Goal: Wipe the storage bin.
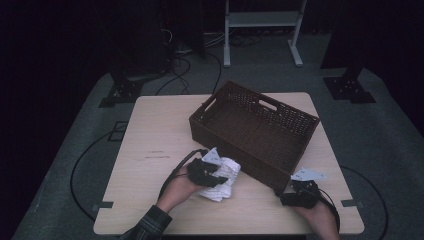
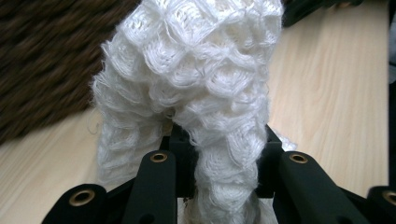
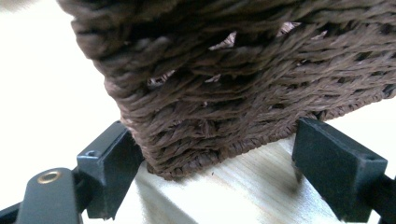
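Pale worktop: left tongs clenched on white knit cloth beside brown basket; right tongs spread, straddling the basket's corner, left pad touching.

dim rm, grey floor, white rack

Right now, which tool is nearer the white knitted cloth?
Left. The left tool is clamped on the white knitted cloth; the right tool straddles the brown basket corner, apart from it.
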`<state>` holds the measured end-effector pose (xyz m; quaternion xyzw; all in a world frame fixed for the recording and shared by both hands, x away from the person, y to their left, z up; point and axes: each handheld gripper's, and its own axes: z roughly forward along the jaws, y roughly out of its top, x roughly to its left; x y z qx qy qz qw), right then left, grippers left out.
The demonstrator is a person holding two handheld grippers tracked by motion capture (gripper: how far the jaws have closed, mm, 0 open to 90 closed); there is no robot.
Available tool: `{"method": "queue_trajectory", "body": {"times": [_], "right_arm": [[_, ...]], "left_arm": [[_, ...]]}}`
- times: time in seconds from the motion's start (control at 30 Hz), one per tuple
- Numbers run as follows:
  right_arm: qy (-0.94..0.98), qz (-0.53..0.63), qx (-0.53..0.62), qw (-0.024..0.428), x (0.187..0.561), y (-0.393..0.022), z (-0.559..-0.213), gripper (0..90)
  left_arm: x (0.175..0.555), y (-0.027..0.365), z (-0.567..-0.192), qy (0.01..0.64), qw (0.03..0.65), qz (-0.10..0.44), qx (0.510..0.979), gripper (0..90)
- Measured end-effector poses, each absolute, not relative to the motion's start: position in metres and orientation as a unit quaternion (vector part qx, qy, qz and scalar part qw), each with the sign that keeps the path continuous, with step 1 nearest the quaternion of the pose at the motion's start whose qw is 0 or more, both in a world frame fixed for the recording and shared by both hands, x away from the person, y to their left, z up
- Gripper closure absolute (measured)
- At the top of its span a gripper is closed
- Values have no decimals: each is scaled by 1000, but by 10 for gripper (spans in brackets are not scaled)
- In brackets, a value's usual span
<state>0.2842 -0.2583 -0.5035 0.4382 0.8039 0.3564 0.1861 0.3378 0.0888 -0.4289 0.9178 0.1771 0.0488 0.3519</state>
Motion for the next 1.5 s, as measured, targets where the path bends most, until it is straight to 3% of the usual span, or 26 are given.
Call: {"method": "queue_trajectory", "body": {"times": [0.33,0.43,0.47,0.63,0.93,1.0,1.03,1.07,1.13,1.5], "right_arm": [[807,349,446,167,283,-260,-498,220],[810,349,447,149,282,-263,-495,257],[811,357,443,139,280,-267,-492,319],[812,371,428,138,270,-272,-484,375],[816,405,391,132,257,-287,-464,637],[811,418,385,141,254,-293,-455,769],[811,418,385,141,254,-293,-455,769],[806,430,379,150,253,-297,-449,857],[804,437,373,153,253,-299,-445,892],[786,481,349,171,265,-302,-414,895]], "left_arm": [[328,145,-435,240,351,78,902,673],[324,158,-438,252,350,81,899,670],[321,165,-439,261,354,81,894,670],[316,176,-439,273,356,84,890,671],[308,191,-442,292,361,88,881,670],[306,193,-443,298,362,89,879,671],[306,193,-443,298,362,89,879,671],[306,194,-444,300,360,88,879,671],[307,194,-445,301,361,89,878,671],[307,192,-447,307,354,92,879,676]]}}
